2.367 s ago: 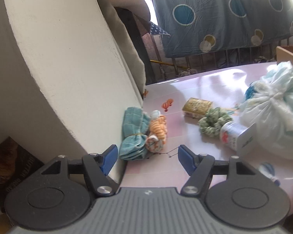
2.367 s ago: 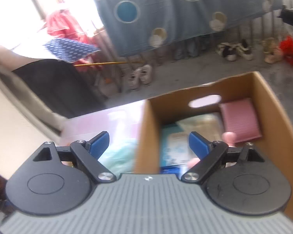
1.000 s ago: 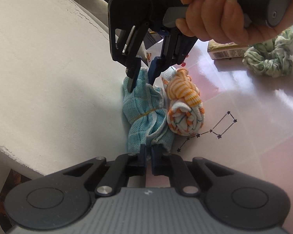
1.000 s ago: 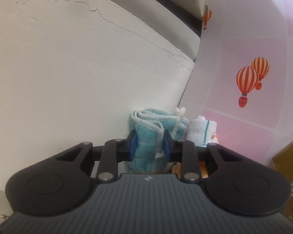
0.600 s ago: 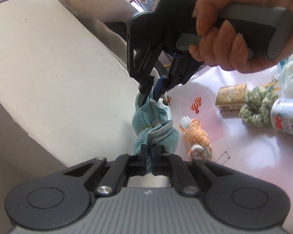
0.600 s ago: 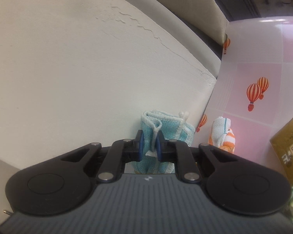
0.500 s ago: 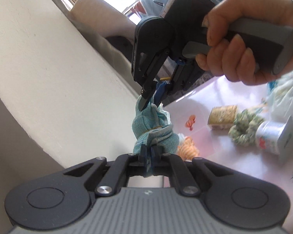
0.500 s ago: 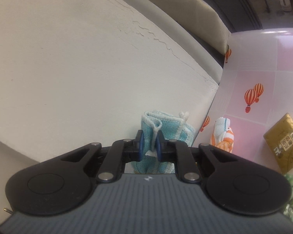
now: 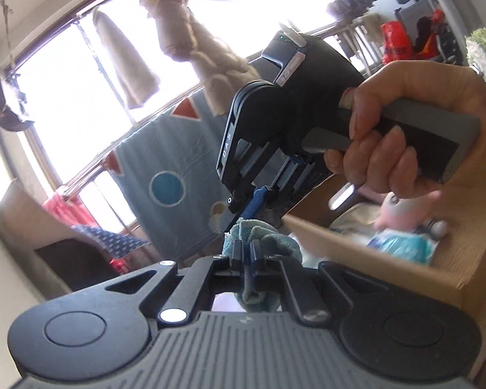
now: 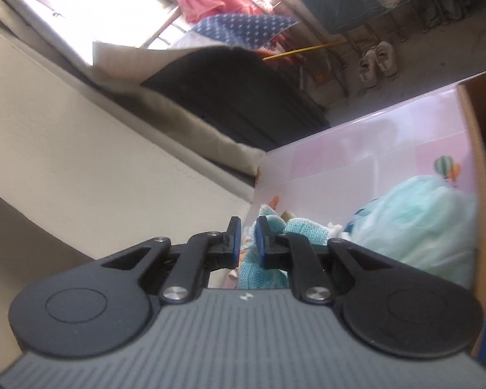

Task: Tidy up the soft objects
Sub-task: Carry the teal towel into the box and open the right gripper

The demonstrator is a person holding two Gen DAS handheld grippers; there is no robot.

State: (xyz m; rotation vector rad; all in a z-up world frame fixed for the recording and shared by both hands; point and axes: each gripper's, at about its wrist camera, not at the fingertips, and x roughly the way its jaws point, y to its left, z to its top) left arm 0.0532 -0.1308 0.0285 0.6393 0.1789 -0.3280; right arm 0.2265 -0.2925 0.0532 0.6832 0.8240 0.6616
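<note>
Holding a blue-green cloth [image 9: 262, 236] up in the air, both claws are squeezed shut on it. The left claw [image 9: 247, 259] pinches one end of the cloth. The right claw [image 9: 243, 209] pinches the other end, and a hand [image 9: 401, 129] grips its grey handle. From the right camera, the cloth [image 10: 295, 231] bunches by the blue pads. It hangs just beside a brown cardboard box [image 9: 437, 259] with soft things inside. A pink table [image 10: 356, 155] lies below.

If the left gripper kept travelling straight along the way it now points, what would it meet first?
Most likely the right gripper, which pinches the far end of the teal towel directly ahead of the left gripper. Depth is hard to judge; the cardboard box lies slightly right of that line.
</note>
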